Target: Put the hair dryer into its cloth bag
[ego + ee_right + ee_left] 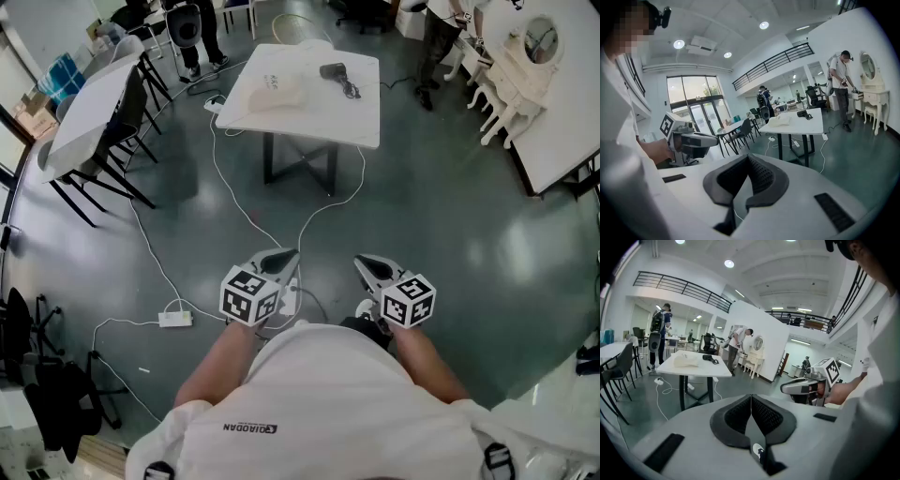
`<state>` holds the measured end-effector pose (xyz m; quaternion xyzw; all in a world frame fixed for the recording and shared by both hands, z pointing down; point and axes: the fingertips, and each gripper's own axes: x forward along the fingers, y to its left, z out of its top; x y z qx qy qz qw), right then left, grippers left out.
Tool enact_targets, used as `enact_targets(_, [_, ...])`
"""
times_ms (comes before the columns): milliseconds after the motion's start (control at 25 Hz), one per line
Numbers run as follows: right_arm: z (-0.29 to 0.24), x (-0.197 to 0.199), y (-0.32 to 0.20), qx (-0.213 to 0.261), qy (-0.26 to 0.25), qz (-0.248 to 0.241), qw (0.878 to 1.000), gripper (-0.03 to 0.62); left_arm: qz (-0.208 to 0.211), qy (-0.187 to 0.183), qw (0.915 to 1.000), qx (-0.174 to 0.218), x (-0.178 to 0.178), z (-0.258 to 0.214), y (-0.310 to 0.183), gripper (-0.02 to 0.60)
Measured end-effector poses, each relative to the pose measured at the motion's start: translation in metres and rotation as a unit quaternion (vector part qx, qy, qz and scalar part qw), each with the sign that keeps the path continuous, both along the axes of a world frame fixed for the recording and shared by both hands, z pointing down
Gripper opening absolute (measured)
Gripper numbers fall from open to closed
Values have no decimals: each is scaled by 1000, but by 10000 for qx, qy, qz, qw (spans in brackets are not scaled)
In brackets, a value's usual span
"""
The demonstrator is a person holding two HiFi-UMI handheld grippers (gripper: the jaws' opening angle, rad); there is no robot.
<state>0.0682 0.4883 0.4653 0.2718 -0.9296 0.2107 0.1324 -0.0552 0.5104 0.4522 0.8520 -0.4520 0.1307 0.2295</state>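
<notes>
A black hair dryer (pixel 333 71) lies on the far right part of a white table (pixel 319 117), well away from the person, its cord curled beside it. A pale cloth bag (pixel 272 91) lies on the same table, to the left of the dryer and apart from it. A white cable (pixel 220 178) trails from the table across the grey floor to a power strip (pixel 175 319) near the person. The left gripper (pixel 281 255) and right gripper (pixel 364 262) are held side by side close to the person's body, pointing towards the table. Each has its jaws pressed fully together with nothing between them. A white dressing table with a mirror (pixel 525 56) stands at far right.
</notes>
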Motion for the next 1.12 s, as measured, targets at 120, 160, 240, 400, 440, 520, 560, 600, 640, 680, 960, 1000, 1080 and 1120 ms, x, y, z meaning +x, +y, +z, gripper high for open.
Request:
enact_targets(120, [2,-1,2,14,28,-39,10000,21,-36,34,10000,25,-1,2,2,31])
enact_targets(160, [2,-2,3,20,43,-60,10000,21,-49,37,10000,28,-2,2,2,31])
enact_targets(240, [3,-3,5,30,84,-101,9999,21,-66,41,10000,22,-4,3,3,31])
enact_targets(400, [0,-2,9,82,107,-117,9998,21,-45,41,10000,29,-5,4,5,31])
enact_targets(440, [-1,-2,10,107,97,-124,9998,21,-26,48,10000,27,-4,4,5,31])
enact_targets(520, [-3,-3,10,130,72,-157,9998,21,14,57,10000,7,-2,5,4,31])
enact_targets(560, [-3,-4,11,133,60,-162,9998,21,24,57,10000,-7,-3,6,3,31])
enact_targets(600, [-4,-4,11,143,65,-151,9998,21,24,58,10000,-19,-3,7,3,31])
enact_targets(640, [-4,-4,11,161,90,-131,9997,21,20,60,10000,-24,-4,8,3,31])
enact_targets(680, [-3,-5,11,177,125,-112,9997,21,18,66,10000,-23,-4,8,2,31])
enact_targets(960, [3,-1,12,122,257,-46,9996,21,76,106,9999,-80,-3,17,3,31])
enact_targets(1000, [4,1,10,107,268,-27,9996,21,83,102,9999,-85,-3,18,2,31])
enact_targets(1080, [6,6,6,69,284,20,9996,21,89,96,9999,-102,-2,20,-2,31])
enact_targets(1120, [7,8,4,51,284,41,9996,21,88,99,9999,-111,-1,20,-5,31])
